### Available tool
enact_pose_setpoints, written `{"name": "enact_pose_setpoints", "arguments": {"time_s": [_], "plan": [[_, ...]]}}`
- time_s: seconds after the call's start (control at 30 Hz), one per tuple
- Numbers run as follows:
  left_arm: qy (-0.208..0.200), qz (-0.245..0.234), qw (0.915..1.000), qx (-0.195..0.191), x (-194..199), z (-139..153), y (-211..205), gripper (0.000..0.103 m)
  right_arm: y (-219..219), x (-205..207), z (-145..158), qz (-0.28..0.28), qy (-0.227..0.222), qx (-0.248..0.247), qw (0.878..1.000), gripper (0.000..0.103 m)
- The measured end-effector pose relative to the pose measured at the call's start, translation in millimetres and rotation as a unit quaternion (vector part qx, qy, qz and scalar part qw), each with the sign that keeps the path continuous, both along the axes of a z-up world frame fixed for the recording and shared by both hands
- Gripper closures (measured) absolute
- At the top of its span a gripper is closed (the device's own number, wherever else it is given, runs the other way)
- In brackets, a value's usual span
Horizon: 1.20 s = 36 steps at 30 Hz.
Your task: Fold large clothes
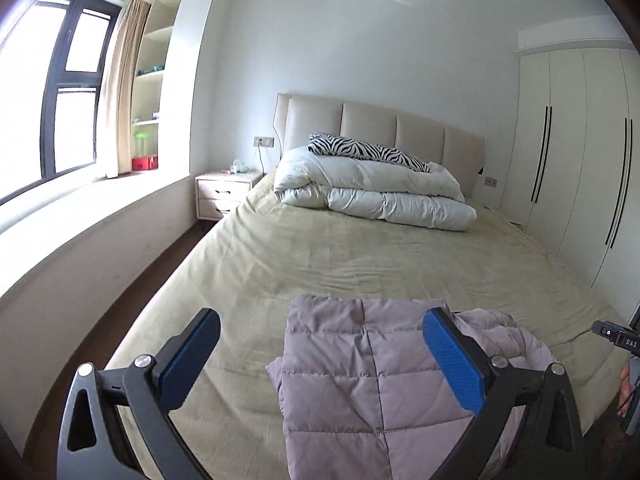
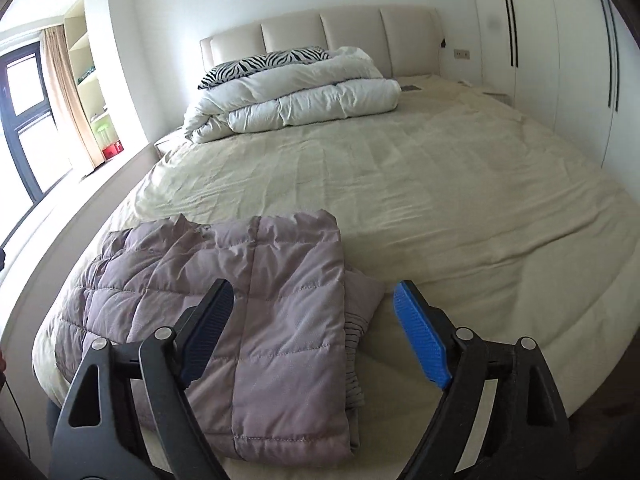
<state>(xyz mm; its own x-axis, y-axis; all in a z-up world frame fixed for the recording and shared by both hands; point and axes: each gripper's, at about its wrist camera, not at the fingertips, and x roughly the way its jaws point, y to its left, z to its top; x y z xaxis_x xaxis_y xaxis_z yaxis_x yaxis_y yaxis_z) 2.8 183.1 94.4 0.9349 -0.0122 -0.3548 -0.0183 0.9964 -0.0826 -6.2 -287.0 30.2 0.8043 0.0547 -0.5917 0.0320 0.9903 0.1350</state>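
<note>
The bed [image 2: 440,168] fills most of both views, its pale sheet wrinkled but bare across the middle. At its far end, against the headboard [image 2: 320,26], a folded white duvet [image 2: 296,100] lies with a zebra-print pillow [image 2: 264,62] on top, well apart from the work.

The quilted mauve jacket [image 2: 256,304] lies at the near edge of the bed, already folded into a thick, roughly rectangular bundle, with a ribbed cuff or hem poking out on its right side. That near placement is the main risk: a push toward the edge could slide the slippery padded bundle off the mattress. The puffy layers may also spring open, and the loose rib piece could drag a fold apart if caught.

The left tool [image 1: 320,356] hovers with fingers spread wide, holding nothing. The right tool [image 2: 314,332] is likewise spread and empty above the jacket's right edge.
</note>
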Motion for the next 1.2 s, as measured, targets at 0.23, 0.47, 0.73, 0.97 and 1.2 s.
{"name": "enact_pose_setpoints", "arguments": {"time_s": [0.23, 0.47, 0.73, 0.97, 1.2], "plan": [[-0.080, 0.054, 0.9937, 0.058, -38, 60, -51, 0.000, 55, -45, 93, -0.021, -0.156, -0.092, 0.983, 0.000], [-0.046, 0.066, 0.9957, 0.046, -57, 80, -69, 0.000, 94, -68, 138, 0.021, -0.132, -0.088, 0.987, 0.000], [0.103, 0.056, 0.9913, 0.060, -32, 29, -99, 0.000, 125, -66, 107, 0.011, -0.015, -0.033, 0.999, 0.000], [0.177, 0.054, 0.9807, 0.065, -17, -12, -108, 0.000, 131, -52, 62, -0.015, 0.049, -0.028, 0.998, 0.000], [0.200, 0.063, 0.9752, 0.070, -12, -23, -106, 0.000, 141, -48, 47, -0.016, 0.074, -0.051, 0.996, 0.000]]}}
